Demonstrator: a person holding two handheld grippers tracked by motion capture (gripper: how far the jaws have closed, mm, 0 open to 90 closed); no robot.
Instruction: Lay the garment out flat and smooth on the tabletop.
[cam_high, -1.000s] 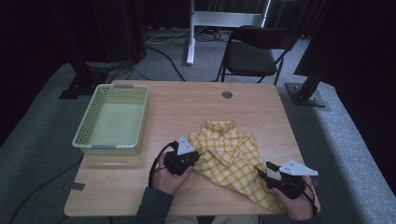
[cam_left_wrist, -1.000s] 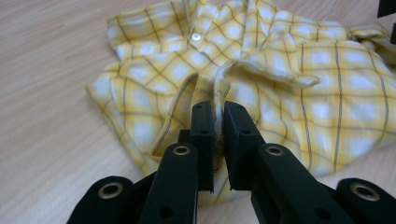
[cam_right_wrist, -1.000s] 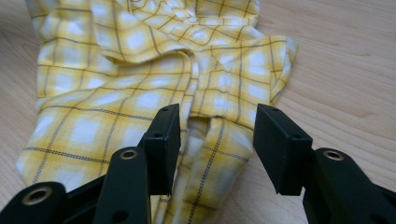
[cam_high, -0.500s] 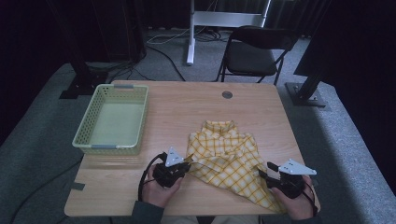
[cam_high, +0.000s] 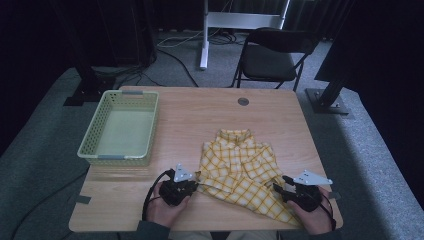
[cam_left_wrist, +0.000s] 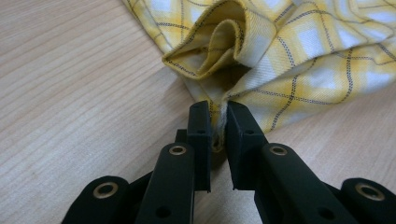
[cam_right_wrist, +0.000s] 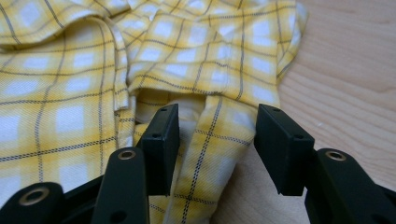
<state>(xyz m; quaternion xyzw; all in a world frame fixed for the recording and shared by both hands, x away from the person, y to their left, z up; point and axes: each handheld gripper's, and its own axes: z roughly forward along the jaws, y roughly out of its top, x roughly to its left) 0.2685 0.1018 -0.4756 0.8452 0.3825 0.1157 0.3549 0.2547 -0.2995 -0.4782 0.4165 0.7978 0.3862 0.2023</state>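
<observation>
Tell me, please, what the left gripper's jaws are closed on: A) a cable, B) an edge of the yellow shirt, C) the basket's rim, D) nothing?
B: in the left gripper view, the left gripper pinches an edge of the shirt between its nearly shut jaws.

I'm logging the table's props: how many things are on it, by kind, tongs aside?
Shirt: 1
Basket: 1
Total: 2
</observation>
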